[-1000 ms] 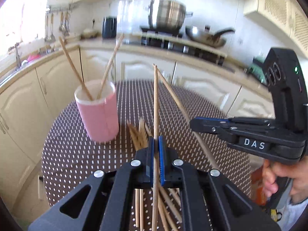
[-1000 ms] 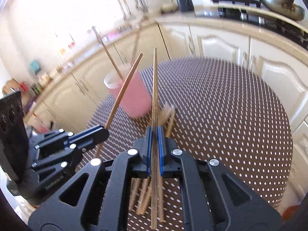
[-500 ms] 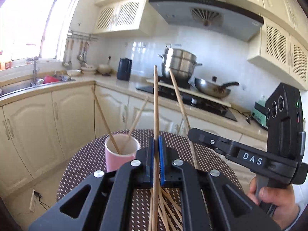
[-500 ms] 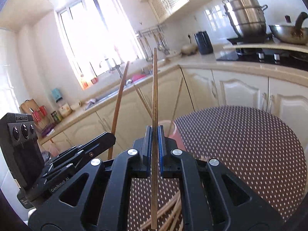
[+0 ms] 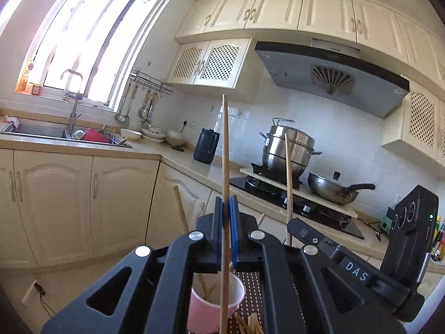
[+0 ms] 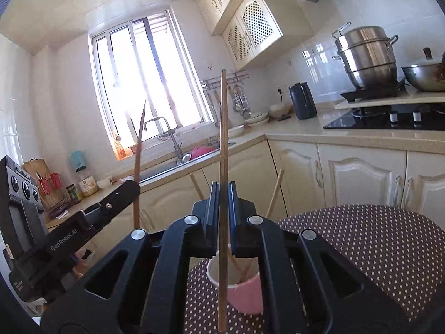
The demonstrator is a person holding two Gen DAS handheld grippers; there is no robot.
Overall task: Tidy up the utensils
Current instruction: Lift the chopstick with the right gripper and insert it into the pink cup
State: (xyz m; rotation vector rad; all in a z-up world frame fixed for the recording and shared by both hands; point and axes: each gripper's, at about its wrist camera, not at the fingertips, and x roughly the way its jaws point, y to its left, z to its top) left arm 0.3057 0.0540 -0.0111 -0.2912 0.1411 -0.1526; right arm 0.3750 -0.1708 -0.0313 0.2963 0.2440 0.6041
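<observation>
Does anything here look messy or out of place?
Yes: loose chopsticks lie scattered on the dotted table beside the pink cup, which holds only a few. Each gripper, left and right, clamps one upright.

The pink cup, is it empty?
No, the pink cup on the dotted table already holds a couple of wooden chopsticks leaning against its rim.

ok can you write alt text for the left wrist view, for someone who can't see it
The left gripper, jaws shut on a wooden chopstick held upright, sits above a pink cup that already holds chopsticks. To its right, the right gripper holds a second chopstick upright. A kitchen counter, stove and window fill the background.
</observation>
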